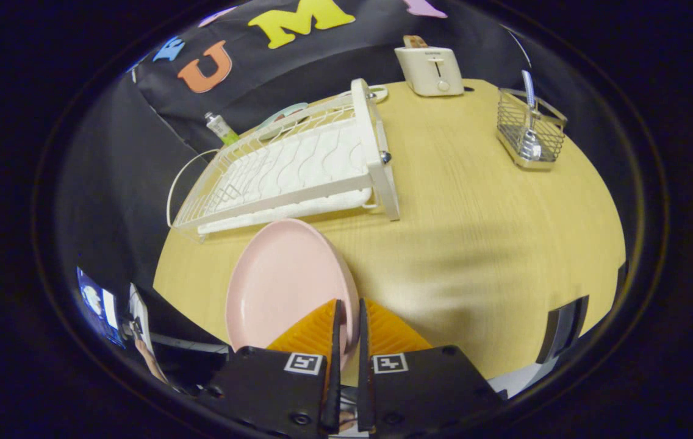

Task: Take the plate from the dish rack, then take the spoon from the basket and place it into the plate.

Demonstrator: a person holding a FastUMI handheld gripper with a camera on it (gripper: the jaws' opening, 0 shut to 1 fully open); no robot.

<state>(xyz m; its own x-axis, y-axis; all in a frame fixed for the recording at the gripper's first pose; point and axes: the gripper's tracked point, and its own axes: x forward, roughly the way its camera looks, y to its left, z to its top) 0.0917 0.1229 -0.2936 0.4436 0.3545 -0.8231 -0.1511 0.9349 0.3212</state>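
Gripper [347,317] clamped on pink plate [282,280] rim, plate on edge, face toward dish rack [298,164], spoon [529,116] upright in basket [529,137]

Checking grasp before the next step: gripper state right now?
Gripper: shut on the pink plate, both fingers pinching its rim, plate held out of the dish rack above the table.

plate [279,280]: matt plastic | basket [529,131]: shiny metal wire | table [481,231]: smooth wood

gripper [347,317] | 2 fingers nearly together, clamped on plate [279,280] rim | plate held tilted, on edge
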